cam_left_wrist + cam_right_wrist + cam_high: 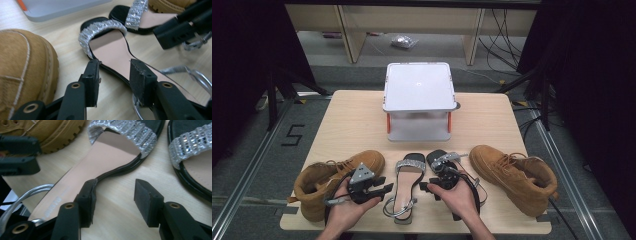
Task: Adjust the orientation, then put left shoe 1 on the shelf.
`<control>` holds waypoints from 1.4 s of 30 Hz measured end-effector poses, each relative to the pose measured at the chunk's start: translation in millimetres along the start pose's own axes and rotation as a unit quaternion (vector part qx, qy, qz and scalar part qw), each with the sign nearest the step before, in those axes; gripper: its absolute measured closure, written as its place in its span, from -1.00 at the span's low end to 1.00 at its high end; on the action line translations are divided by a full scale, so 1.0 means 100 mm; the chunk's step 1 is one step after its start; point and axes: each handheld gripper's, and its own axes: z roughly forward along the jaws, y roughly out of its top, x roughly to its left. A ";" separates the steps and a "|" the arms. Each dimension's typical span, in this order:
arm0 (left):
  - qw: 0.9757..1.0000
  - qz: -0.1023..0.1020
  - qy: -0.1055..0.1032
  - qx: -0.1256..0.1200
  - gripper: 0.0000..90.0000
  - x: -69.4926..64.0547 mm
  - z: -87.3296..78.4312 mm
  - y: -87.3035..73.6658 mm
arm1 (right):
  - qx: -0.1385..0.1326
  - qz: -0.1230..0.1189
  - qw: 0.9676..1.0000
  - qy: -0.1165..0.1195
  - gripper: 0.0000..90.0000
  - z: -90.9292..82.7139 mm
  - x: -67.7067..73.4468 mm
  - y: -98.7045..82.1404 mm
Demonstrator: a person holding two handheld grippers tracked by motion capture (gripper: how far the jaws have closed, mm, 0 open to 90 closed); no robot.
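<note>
We see two black sandals with rhinestone straps and beige insoles lying side by side at mid-front of the surface (362, 125), between two tan boots. Left sandal (406, 187) sits between both grippers; right sandal (447, 167) lies partly under the right hand. Left gripper (384, 186) and right gripper (426, 189) both stand partly open, holding nothing.

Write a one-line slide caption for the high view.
Two open grippers, left gripper and right gripper, flank the left sandal between two tan boots.
</note>
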 end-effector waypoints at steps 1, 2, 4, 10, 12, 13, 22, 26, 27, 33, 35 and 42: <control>1.000 0.000 0.000 0.000 0.28 0.00 0.00 0.00 | 0.000 0.000 1.000 0.000 0.16 0.00 0.00 0.00; 1.000 0.006 -0.001 0.000 0.26 0.01 0.00 0.03 | -0.001 0.003 1.000 0.003 0.14 0.00 0.03 0.00; 1.000 0.004 0.001 -0.005 0.22 0.00 0.00 0.04 | 0.003 0.004 1.000 0.008 0.13 0.01 0.06 -0.01; 1.000 0.007 -0.011 0.004 0.07 -0.07 0.02 0.07 | 0.004 0.004 1.000 -0.008 0.10 0.03 0.11 -0.02; 1.000 -0.002 -0.016 -0.004 0.05 -0.09 0.05 0.07 | 0.003 -0.002 1.000 -0.005 0.09 0.03 0.10 -0.02; 1.000 -0.004 -0.019 -0.004 0.02 -0.11 0.06 0.08 | -0.001 -0.005 1.000 -0.006 0.09 0.03 0.09 -0.02; 0.999 0.003 -0.016 0.043 -0.14 -0.20 0.18 0.15 | -0.001 -0.001 1.000 -0.019 0.03 0.01 0.05 -0.04; 0.996 -0.017 -0.007 0.086 -0.17 -0.23 0.28 0.21 | 0.010 0.010 1.000 -0.025 -0.05 -0.03 0.06 -0.05; 0.996 -0.022 -0.011 0.087 -0.16 -0.24 0.30 0.22 | 0.011 0.011 1.000 -0.026 -0.06 -0.03 0.06 -0.05; 0.995 -0.029 -0.004 0.100 -0.19 -0.25 0.38 0.26 | 0.006 0.002 1.000 -0.024 -0.08 -0.02 0.03 -0.05; 0.993 -0.034 -0.004 0.115 -0.20 -0.26 0.42 0.28 | 0.014 0.001 0.999 -0.035 -0.09 -0.01 0.03 -0.05; 0.989 -0.036 0.003 0.141 -0.23 -0.28 0.50 0.32 | 0.011 0.005 1.000 -0.029 -0.11 0.01 0.05 -0.07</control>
